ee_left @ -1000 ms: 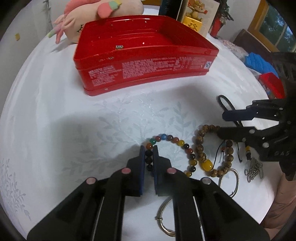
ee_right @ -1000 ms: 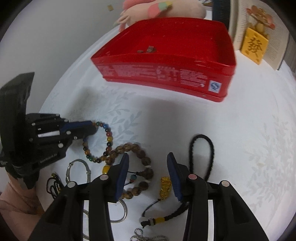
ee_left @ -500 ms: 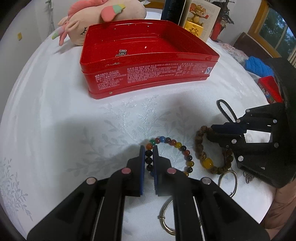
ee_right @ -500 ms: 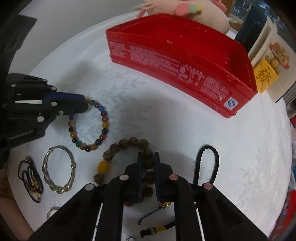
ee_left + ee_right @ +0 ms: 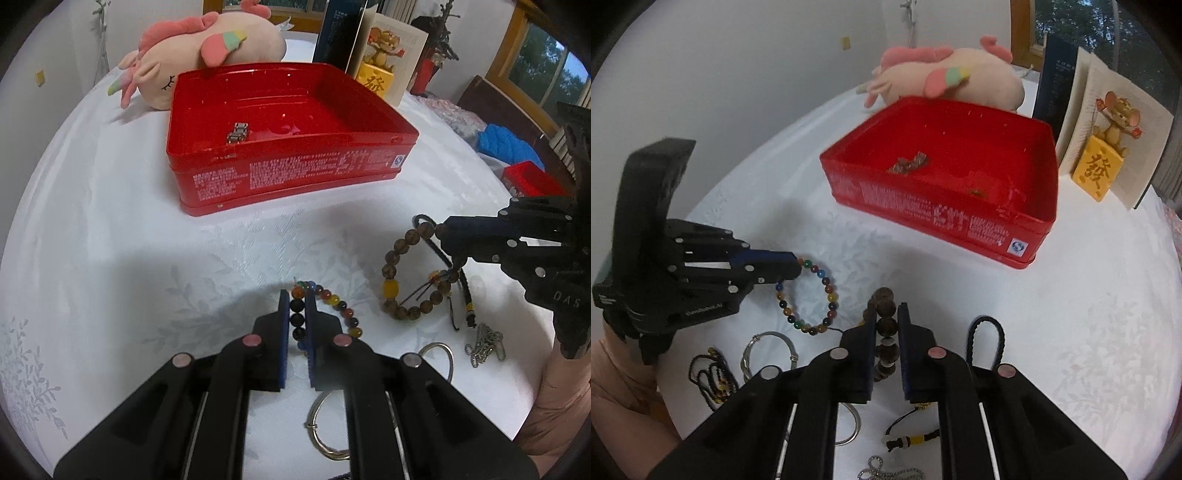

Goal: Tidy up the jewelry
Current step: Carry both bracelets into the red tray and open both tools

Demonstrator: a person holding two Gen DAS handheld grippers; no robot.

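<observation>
Two bracelets are gripped at once: the left gripper [image 5: 297, 310] is clamped on the colourful bead bracelet [image 5: 809, 295], and the right gripper [image 5: 886, 325], whose jaws have just been closing, is pinched on the brown wood bead bracelet [image 5: 410, 280]. Both hang just over the white cloth [image 5: 110, 240], in front of the red tin [image 5: 288, 162]. My take: lift them clear of the other pieces, carry them over the tin wall, then let go low inside. Hard to tell what the little metal bit already in the tin [image 5: 238, 132] is, and the chain [image 5: 886, 470] by the ring bangles is cut off.
</observation>
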